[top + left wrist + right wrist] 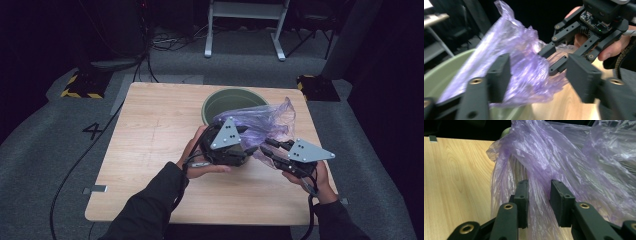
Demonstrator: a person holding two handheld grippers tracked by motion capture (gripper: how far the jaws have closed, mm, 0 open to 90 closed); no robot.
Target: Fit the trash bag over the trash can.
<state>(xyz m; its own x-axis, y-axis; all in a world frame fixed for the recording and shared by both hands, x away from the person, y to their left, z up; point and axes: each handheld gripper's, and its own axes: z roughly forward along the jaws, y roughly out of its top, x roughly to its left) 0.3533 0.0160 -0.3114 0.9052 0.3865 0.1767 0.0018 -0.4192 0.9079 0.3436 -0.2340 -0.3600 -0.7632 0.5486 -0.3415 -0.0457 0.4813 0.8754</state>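
Purple bag held between my two grippers, just in front of the green bin.

Nearest me, my right gripper has its jaws drawn close around a bunched fold of the purple plastic bag, though I cannot tell whether the pads truly pinch the film. My left gripper stands with its jaws apart, the crumpled bag hanging loose between them and not pressed. From the high view, both tools meet above the wooden table, left gripper and right gripper just beside each other. Beyond them the bag billows over the near rim of the green bin.
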